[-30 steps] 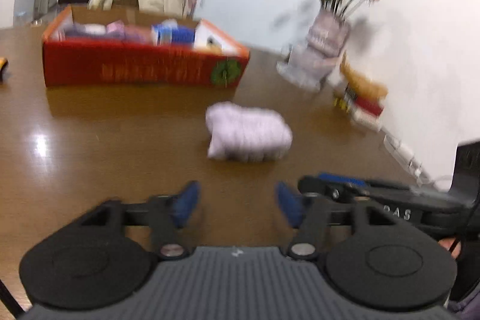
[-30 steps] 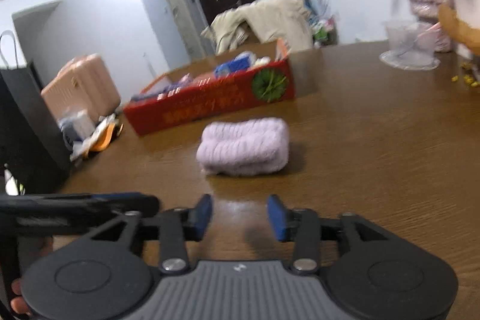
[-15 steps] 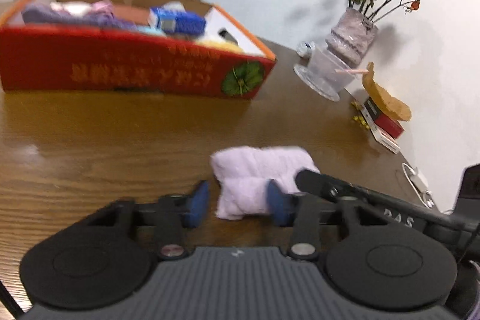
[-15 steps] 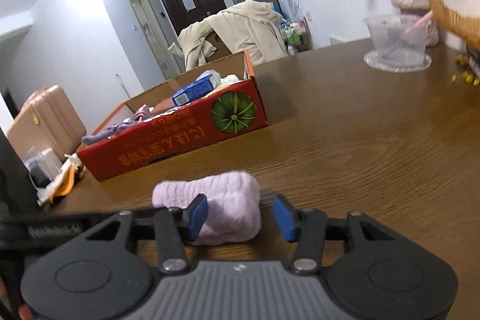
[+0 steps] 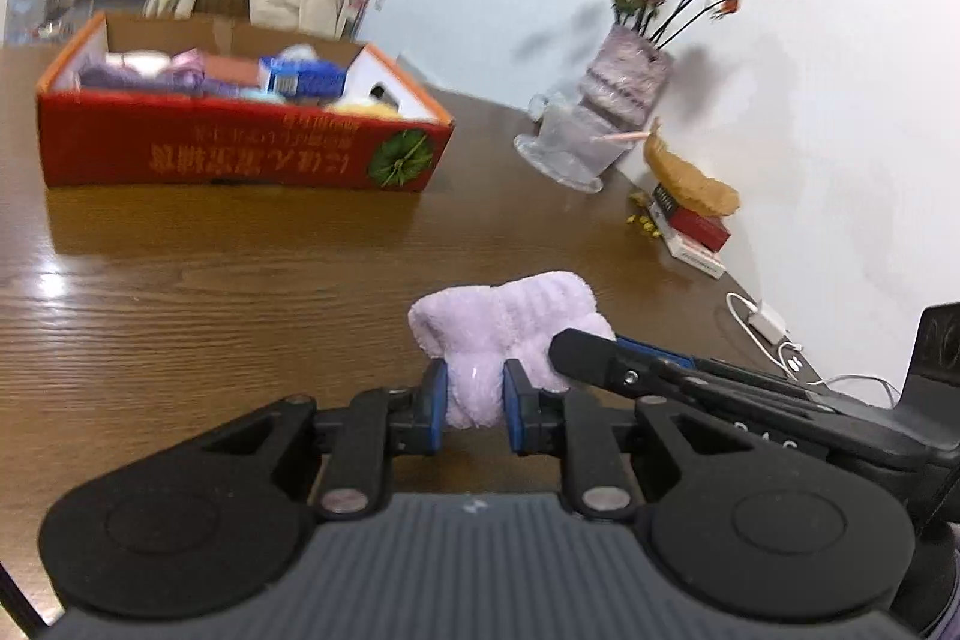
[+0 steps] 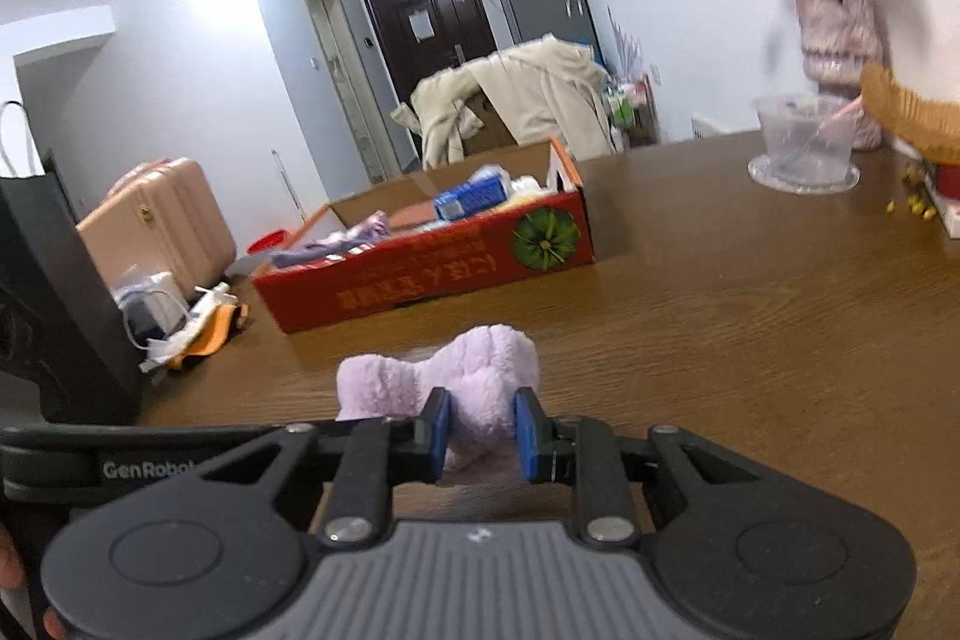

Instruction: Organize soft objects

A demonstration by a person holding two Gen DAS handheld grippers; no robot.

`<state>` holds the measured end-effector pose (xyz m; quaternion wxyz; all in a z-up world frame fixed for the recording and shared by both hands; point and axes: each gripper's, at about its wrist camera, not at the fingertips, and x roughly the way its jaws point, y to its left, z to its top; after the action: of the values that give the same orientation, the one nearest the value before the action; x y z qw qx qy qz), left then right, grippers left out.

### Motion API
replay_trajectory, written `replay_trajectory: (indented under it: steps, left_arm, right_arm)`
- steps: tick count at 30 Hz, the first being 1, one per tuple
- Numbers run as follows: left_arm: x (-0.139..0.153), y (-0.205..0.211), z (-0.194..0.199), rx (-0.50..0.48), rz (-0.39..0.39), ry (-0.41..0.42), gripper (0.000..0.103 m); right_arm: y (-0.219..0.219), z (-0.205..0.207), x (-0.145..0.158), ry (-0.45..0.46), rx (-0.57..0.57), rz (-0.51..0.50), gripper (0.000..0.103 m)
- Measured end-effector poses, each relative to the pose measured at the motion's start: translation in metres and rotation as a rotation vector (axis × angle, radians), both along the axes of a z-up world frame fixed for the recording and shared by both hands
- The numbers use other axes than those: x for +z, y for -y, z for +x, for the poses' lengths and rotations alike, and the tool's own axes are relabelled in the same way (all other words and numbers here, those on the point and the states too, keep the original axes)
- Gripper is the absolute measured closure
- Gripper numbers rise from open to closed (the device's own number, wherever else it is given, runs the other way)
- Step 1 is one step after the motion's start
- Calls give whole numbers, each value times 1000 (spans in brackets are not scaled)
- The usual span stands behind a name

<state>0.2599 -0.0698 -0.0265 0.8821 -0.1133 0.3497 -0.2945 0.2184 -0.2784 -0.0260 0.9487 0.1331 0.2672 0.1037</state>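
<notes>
Both tools are clamped on the same lilac towel (image 5: 504, 322), which sits bunched on the brown desk (image 5: 210, 292) a little in front of the red cardboard box (image 5: 240, 154). The left hand-held gripper (image 5: 474, 397) has just been closing and now pinches one end of the fluffy roll between its blue pads (image 5: 433, 400); the right hand-held gripper (image 6: 480, 427) has likewise just been closing and squeezes the other end, so the cloth bulges above each pair of jaws. In the left wrist view the right tool's black finger lies across the towel just beside the left one's jaws, so the two grips sit very close together. To do this step well, I judge that the two hands should rise together and at the same pace, keeping the bundle level so that neither pinch drags fabric out of the other. Pulling them apart would unroll the towel, so the spacing is best held steady while it travels. The box already holds folded cloths and a blue packet (image 5: 306, 79), and the free space inside cannot be made out clearly from here. The glass dish (image 6: 804, 154) and the vase of dried roses (image 5: 624, 94) stand well off to the right, away from a straight path to the box.
</notes>
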Motion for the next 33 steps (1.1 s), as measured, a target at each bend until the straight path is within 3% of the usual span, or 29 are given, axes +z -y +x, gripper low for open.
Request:
replay_trajectory:
  steps: [7, 13, 18, 24, 28, 33]
  left_arm:
    - [31, -18, -28, 23, -16, 87, 84]
    - [56, -40, -4, 71, -37, 154, 84]
    - [87, -61, 74, 115, -49, 215, 84]
    - [93, -81, 216, 187, -23, 173, 84]
    - [60, -93, 295, 258, 11, 62, 84]
    - [-6, -93, 324, 292, 160, -91, 80]
  right_arm:
    - [-14, -24, 30, 77, 33, -17, 81]
    - [-30, 9, 56, 124, 99, -16, 81]
    - [-46, 95, 89, 173, 185, -30, 81]
    - [-75, 242, 97, 112, 225, -2, 81]
    - [-96, 330, 71, 15, 216, 24, 81]
    - [-110, 378, 8, -205, 209, 20, 81]
